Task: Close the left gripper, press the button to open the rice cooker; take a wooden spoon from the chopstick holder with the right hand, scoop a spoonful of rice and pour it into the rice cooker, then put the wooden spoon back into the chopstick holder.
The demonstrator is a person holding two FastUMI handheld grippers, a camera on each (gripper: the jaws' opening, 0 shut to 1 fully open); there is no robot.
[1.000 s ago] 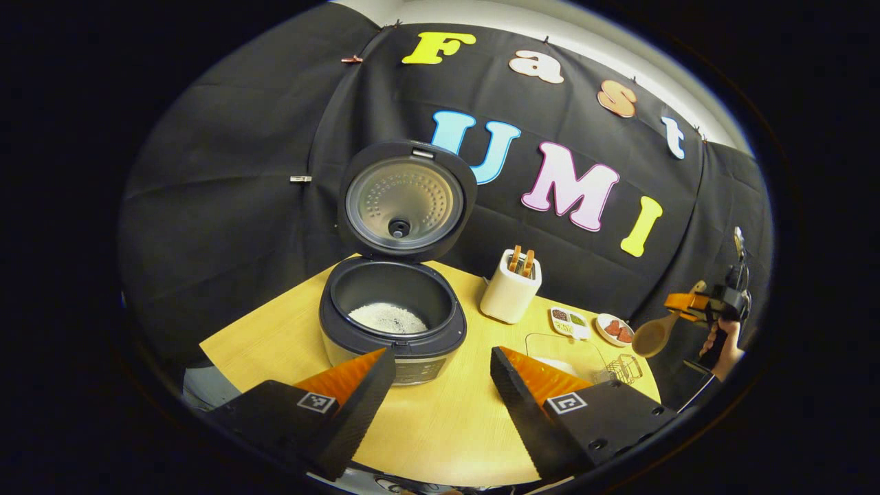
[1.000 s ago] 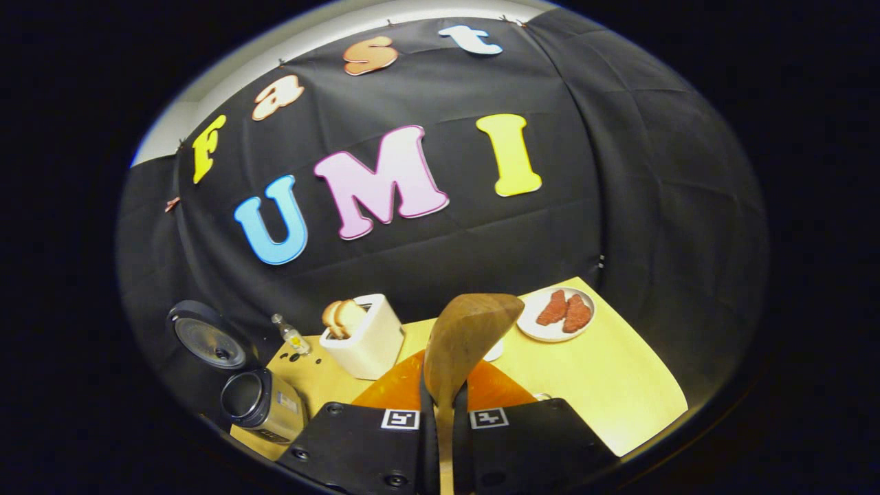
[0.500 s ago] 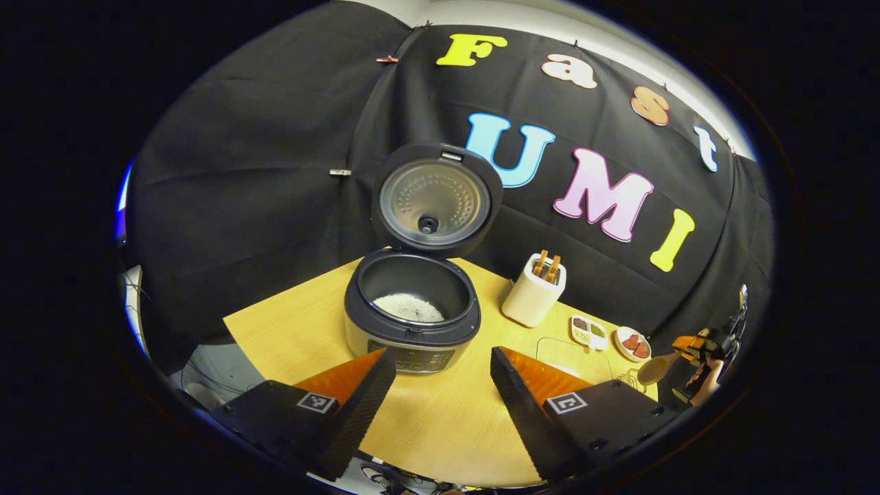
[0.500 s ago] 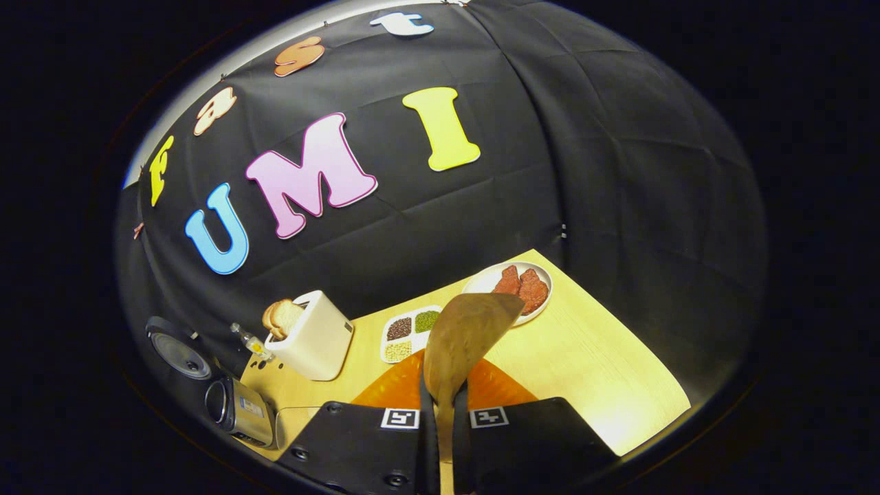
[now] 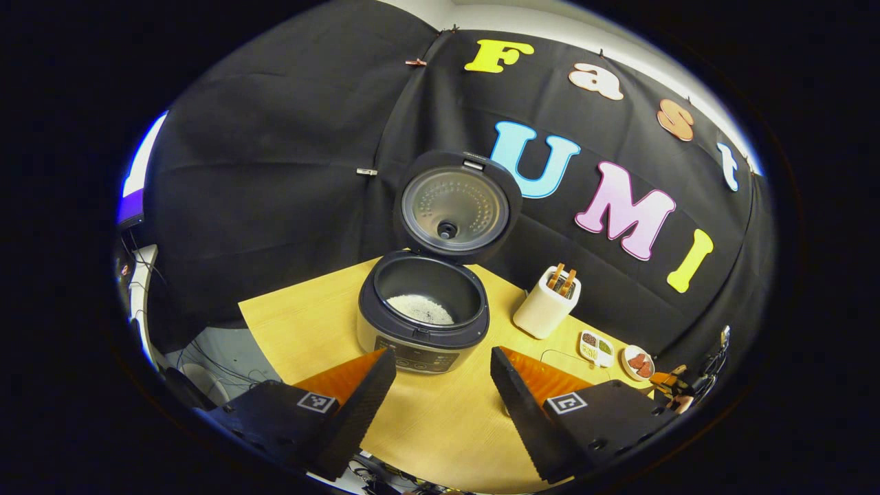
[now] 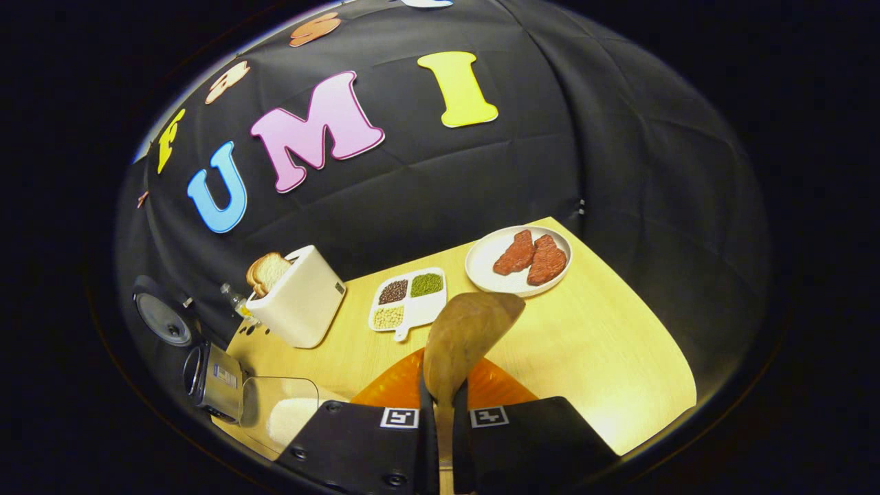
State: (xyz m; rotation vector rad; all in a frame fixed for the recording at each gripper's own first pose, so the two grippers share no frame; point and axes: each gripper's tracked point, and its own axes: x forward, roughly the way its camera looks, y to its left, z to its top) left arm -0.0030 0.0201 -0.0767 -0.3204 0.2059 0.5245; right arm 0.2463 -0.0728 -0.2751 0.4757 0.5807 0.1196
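Wooden spoon [image 6: 467, 337] clamped by its handle in the right gripper [image 6: 440, 412] above the worktop [image 6: 591, 344]; left gripper [image 5: 440, 385] spread apart before the open rice cooker [image 5: 423, 313].

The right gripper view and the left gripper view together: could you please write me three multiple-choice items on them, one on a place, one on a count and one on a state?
1. Where is the sectioned tray of grains?
A. between the toaster and the plate
B. inside the rice cooker
C. on the toaster

2. How many red pieces lie on the plate?
A. one
B. two
C. four

3. How does the rice cooker's lid stand?
A. shut
B. lifted off, lying on the table
C. open, raised

Answers: 1 A, the right gripper view shows the tray on the table between the two. 2 B, two pieces lie side by side. 3 C, the left gripper view shows the lid up and rice inside.
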